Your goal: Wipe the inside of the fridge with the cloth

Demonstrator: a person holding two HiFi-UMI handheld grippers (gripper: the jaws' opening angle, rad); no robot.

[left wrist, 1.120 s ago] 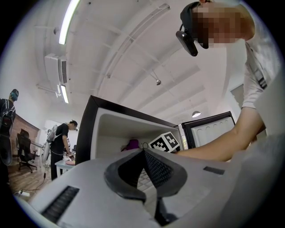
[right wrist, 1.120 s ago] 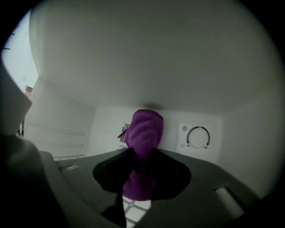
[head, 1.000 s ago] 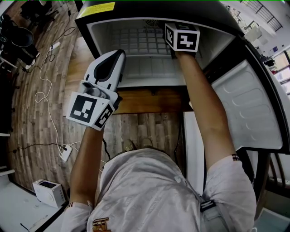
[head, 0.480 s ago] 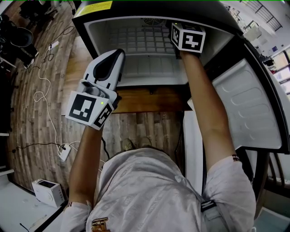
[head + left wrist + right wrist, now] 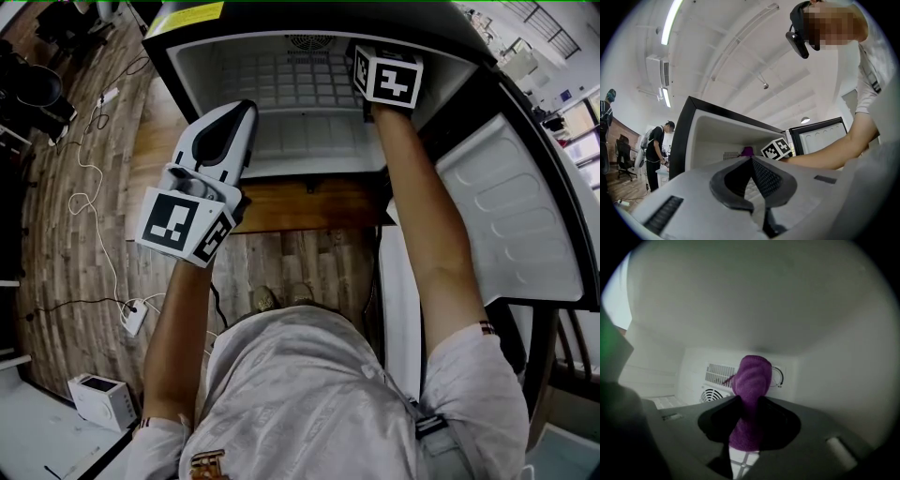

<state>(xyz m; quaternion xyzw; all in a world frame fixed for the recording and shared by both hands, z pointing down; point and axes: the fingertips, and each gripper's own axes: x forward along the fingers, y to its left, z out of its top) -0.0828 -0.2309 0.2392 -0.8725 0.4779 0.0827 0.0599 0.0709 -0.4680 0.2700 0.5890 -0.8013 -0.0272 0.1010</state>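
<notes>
right gripper (image 5: 747, 414): jaws clamped on the purple cloth (image 5: 751, 378), way inside the fridge (image 5: 202, 89)
left gripper (image 5: 751, 160): jaws pressed together, just outside

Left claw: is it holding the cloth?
No, the left claw is shut with nothing in it; the purple cloth is pinched in the right claw.

Left gripper view's bright, ceiling tube light (image 5: 671, 19) glaring at 11 o'clock; inside the fridge (image 5: 740, 301) the right gripper view's dim, soft, black fisheye corners.
</notes>
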